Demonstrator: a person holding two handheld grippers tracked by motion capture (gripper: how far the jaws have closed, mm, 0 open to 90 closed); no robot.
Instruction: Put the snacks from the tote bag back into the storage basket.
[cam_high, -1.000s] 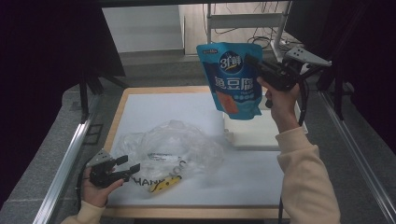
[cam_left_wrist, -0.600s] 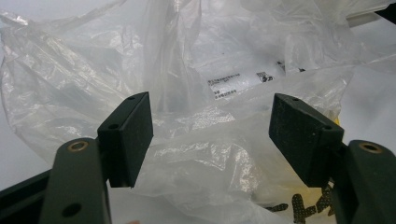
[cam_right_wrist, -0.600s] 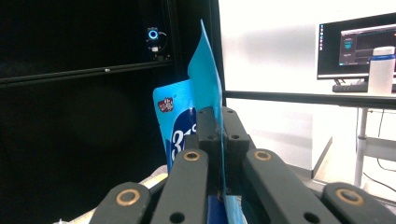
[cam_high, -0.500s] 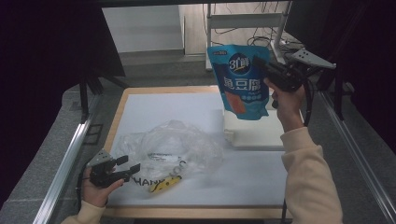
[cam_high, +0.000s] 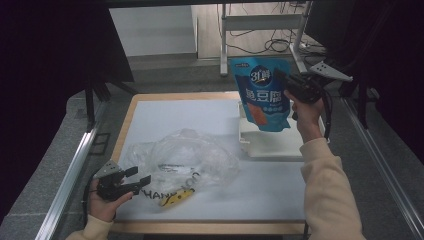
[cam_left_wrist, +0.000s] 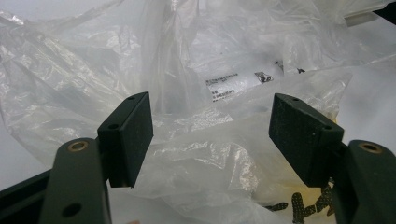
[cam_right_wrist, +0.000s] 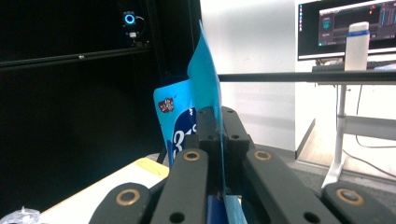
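Note:
A blue snack pouch (cam_high: 262, 92) hangs in the air above the white tray (cam_high: 272, 145) at the right of the table. My right gripper (cam_high: 281, 79) is shut on the pouch's right edge; in the right gripper view the blue pouch (cam_right_wrist: 205, 88) rises edge-on from between the closed jaws. A crumpled clear plastic bag (cam_high: 182, 160) lies on the white mat, with a yellow and black print near its front edge. My left gripper (cam_high: 141, 177) rests at the bag's left side, jaws open. In the left gripper view the clear plastic bag (cam_left_wrist: 205, 93) spreads in front of the parted pads (cam_left_wrist: 132, 133).
The white mat (cam_high: 165, 117) covers a wooden table with a metal rail (cam_high: 70, 175) along the left. Behind the table stand a desk frame (cam_high: 260, 30) and cables. A monitor (cam_right_wrist: 348, 28) and a white bottle (cam_right_wrist: 357, 44) are in the right gripper view.
The right hand has carried the pouch to the right and lower, closer to the white tray. The left gripper and the plastic bag have stayed put.

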